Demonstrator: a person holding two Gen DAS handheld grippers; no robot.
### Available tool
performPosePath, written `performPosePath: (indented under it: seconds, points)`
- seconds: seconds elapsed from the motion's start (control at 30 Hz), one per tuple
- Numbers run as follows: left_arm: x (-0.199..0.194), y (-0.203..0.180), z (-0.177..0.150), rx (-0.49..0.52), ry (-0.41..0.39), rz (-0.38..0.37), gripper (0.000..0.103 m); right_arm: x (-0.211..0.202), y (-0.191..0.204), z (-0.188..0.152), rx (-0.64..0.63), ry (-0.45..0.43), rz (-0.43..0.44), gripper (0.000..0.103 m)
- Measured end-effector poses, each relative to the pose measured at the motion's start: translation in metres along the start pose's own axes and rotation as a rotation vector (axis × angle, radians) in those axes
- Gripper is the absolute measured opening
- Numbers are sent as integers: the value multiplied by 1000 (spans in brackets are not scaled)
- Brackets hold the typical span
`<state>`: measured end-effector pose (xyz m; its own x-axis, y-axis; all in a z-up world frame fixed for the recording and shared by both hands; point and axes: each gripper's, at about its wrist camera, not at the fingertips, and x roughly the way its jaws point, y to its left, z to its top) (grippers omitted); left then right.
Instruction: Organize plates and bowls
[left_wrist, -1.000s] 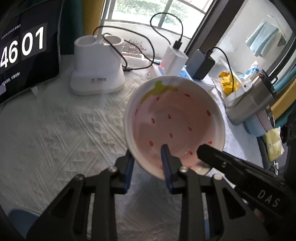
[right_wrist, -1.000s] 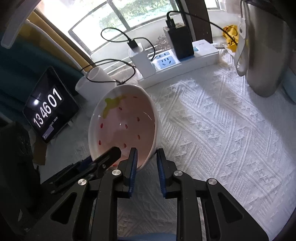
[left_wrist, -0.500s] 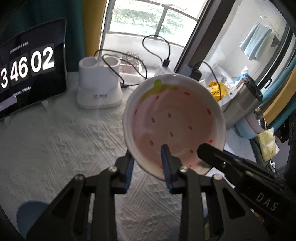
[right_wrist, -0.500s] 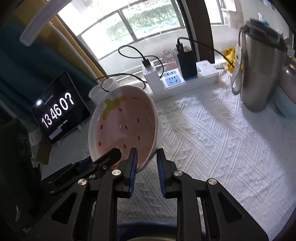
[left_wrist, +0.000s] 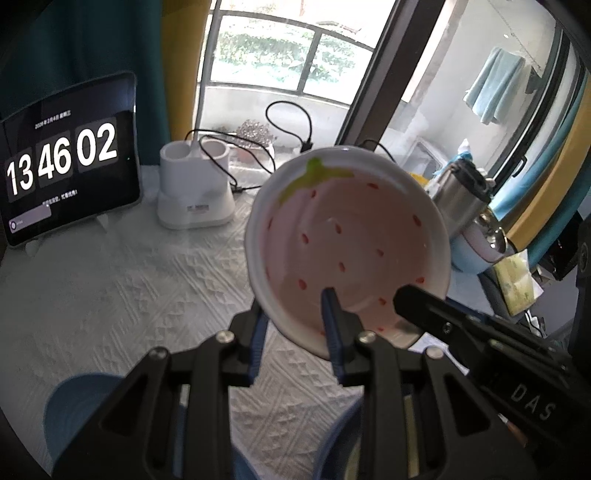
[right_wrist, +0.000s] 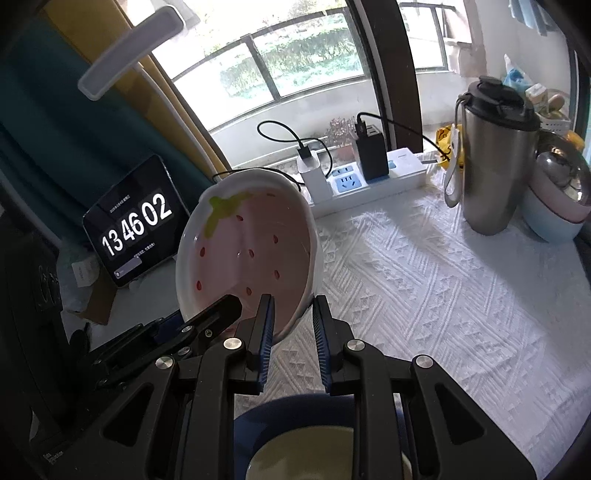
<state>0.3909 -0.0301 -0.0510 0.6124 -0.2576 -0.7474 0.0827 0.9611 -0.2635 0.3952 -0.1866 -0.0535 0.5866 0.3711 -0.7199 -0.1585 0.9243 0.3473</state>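
Step in hand: we judged this a two-gripper carry of the bowl (left_wrist: 347, 243), held clear of the table (right_wrist: 424, 280) partway through the sorting.
Bowl: a pink bowl with a strawberry print and a white rim, tilted with its inside toward both cameras; it filled the centre of the left wrist view and sat left of centre in the right wrist view.
Left gripper (left_wrist: 295, 325): it was clamped on the bowl's near rim, one blue pad inside the bowl and one outside under the wall.
Right gripper (right_wrist: 293, 325): it was likewise clamped on the rim, one pad inside and one against the outer wall; in the left wrist view its black finger crossed the bowl's lower right edge.
Contact with table: none that we could see; white cloth showed beneath the bowl in both views.
Possible stack: a blue dish (right_wrist: 295, 410) with a pale inside lay at the bottom centre of the right wrist view, directly below the grippers; a second blue piece (left_wrist: 77, 398) showed at the lower left of the left wrist view.
Other ware: a blue and pink nest of bowls (right_wrist: 557, 206) stood at the right edge, beside a steel flask (right_wrist: 495, 162).
Next move, our judgement: both hands would need to travel together, level the bowl, and lower it before either grip lets go.
Risk, our judgement: uneven pull between the two grips could twist the rim loose.
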Motion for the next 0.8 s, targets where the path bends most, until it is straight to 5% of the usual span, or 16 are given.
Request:
performPosePath:
  seconds: [0.8]
  points:
    - [-55,-18,-29,37,-59,-33,29,-70,13,-35,-14,-83,-4,23]
